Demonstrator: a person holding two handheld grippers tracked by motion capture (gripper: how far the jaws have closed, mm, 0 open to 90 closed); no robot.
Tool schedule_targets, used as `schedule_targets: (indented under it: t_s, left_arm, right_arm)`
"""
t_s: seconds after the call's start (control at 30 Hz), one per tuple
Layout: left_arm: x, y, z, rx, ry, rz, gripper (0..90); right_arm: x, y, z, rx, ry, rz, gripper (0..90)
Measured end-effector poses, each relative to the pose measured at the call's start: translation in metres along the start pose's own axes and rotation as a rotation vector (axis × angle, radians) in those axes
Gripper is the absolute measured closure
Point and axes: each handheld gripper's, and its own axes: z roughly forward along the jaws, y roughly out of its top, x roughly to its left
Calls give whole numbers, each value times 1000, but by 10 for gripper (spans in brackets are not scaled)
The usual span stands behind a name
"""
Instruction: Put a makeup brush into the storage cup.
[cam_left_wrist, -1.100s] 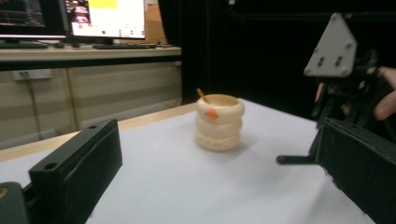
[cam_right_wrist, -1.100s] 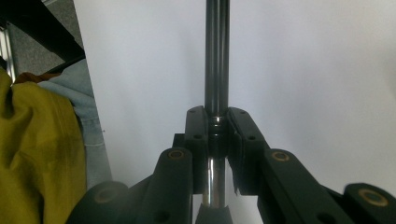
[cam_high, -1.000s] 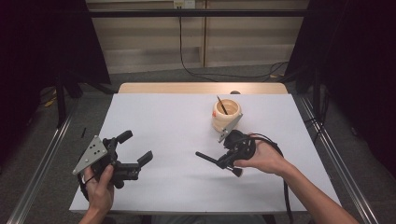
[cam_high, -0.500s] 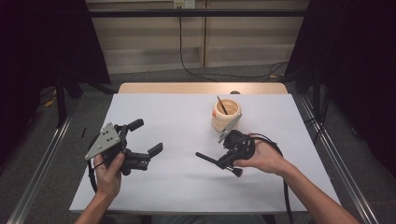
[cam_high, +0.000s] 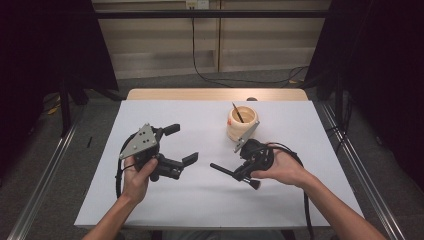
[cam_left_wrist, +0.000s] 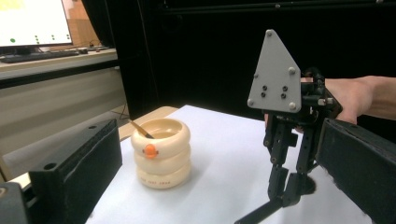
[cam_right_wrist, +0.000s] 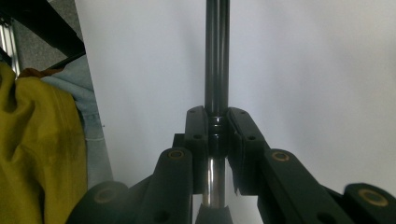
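Note:
A cream ringed holder (cam_high: 242, 122) (cam_left_wrist: 161, 158) stands upright at the back right of the white sheet (cam_high: 200, 200), with a thin brush (cam_high: 238, 112) (cam_left_wrist: 140, 129) leaning inside it. Just in front of it, my right gripper (cam_high: 239, 171) (cam_right_wrist: 215, 116) (cam_left_wrist: 285, 196) is shut on a dark slim rod (cam_high: 220, 168) (cam_right_wrist: 216, 56) (cam_left_wrist: 259, 213) that sticks out to the left, low over the sheet. My left gripper (cam_high: 182, 144) (cam_left_wrist: 215, 140) is raised at centre left, open and holding nothing, and faces the holder and the right gripper.
A wooden table edge (cam_high: 215, 94) runs behind the sheet. Metal rails (cam_high: 42, 185) flank both sides, and cables (cam_high: 210, 80) lie on the floor behind. A lit monitor (cam_left_wrist: 32, 23) stands far off. Yellow cloth (cam_right_wrist: 32, 149) hangs by the near edge.
My left gripper has risen and moved right toward the middle of the sheet, still open. The right hand and its rod have stayed in place.

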Motion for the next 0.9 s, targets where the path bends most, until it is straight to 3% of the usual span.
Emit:
schedule_targets:
  t_s: [0.17, 0.23, 0.4, 0.53, 0.9]
  left_arm:
    - [-8, 7, 14, 61, -23, 44, 7]
    - [-10, 7, 18, 77, -53, 40, 14]
    - [-14, 4, 26, 136, -71, 42, 12]
    - [-14, 2, 32, 189, -114, 27, 17]
    - [-20, -1, 47, 347, -169, 87, 28]
  right_arm:
    - [1, 1, 1, 7, 4, -9, 789]
    - [1, 2, 1, 10, 8, -12, 789]
    - [0, 3, 1, 16, 10, -17, 789]
    - [1, 5, 1, 25, 10, -18, 789]
    - [6, 12, 1, 70, 11, -44, 789]
